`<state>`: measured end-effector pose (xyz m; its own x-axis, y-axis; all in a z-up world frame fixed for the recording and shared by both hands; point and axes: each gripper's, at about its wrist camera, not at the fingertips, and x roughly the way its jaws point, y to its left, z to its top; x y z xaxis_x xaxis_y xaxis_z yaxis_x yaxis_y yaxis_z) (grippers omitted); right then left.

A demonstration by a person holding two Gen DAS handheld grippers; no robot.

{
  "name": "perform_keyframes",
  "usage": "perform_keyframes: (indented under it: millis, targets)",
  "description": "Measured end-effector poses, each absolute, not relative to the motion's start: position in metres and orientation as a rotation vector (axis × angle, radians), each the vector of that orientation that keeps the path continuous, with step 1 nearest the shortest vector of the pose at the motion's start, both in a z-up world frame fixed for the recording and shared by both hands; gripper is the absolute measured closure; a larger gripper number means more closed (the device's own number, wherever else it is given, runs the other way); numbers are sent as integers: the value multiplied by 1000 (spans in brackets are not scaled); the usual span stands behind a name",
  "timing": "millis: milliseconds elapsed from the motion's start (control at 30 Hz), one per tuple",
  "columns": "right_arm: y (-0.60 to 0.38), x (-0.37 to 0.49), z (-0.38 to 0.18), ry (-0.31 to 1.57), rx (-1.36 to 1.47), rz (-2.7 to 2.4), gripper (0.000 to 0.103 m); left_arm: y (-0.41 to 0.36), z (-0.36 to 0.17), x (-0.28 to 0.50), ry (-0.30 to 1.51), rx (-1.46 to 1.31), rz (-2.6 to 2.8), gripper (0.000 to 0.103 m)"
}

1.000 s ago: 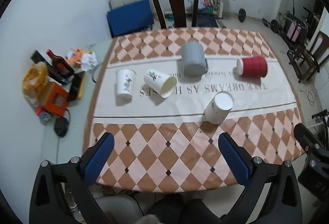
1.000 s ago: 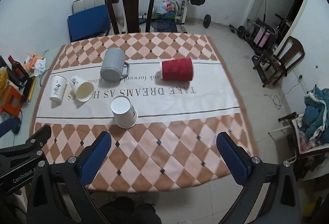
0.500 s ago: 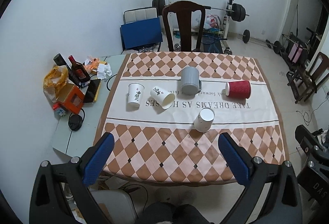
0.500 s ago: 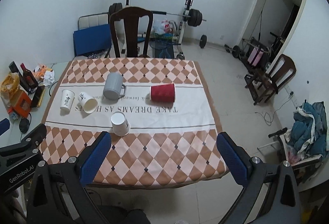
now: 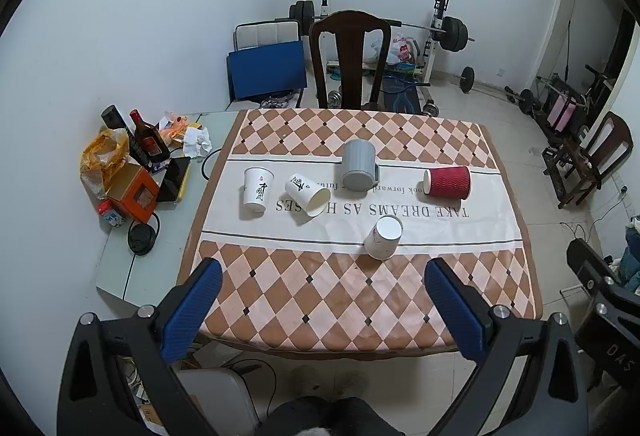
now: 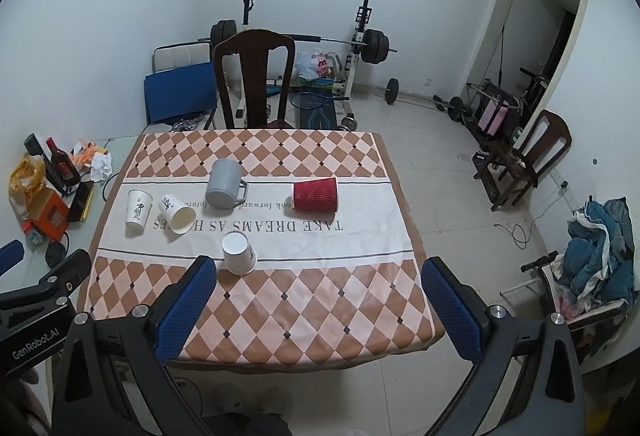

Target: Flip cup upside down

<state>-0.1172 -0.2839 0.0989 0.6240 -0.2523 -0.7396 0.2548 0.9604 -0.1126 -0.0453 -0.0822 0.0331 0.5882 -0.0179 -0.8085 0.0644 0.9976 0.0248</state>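
Note:
Several cups are on the checkered tablecloth (image 5: 360, 300). A white paper cup (image 5: 258, 189) stands base up at the left. A second white cup (image 5: 307, 195) lies on its side. A grey mug (image 5: 359, 171) stands base up. A red ribbed cup (image 5: 447, 182) lies on its side. A third white cup (image 5: 384, 237) stands base up near the front; it also shows in the right wrist view (image 6: 239, 253). My left gripper (image 5: 322, 300) and right gripper (image 6: 318, 300) are open, empty, held high above the table's near edge.
A dark wooden chair (image 5: 350, 62) stands at the far side. A side table at the left holds bottles (image 5: 146, 138), an orange box (image 5: 134, 192) and clutter. Weights and a barbell rack (image 5: 440, 36) are behind. Another chair (image 6: 532, 152) and clothes (image 6: 600, 252) are at the right.
Both grippers have pulled up and back from the table, so the table and cups look smaller and more of the room shows. The cups have not moved.

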Motion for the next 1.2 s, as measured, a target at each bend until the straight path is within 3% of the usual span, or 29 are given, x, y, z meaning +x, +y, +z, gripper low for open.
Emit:
perform_keyframes:
  millis: [1200]
  targets:
    - [-279, -121, 100, 857, 9, -284, 0, -75, 38, -54, 975, 41, -61, 0]
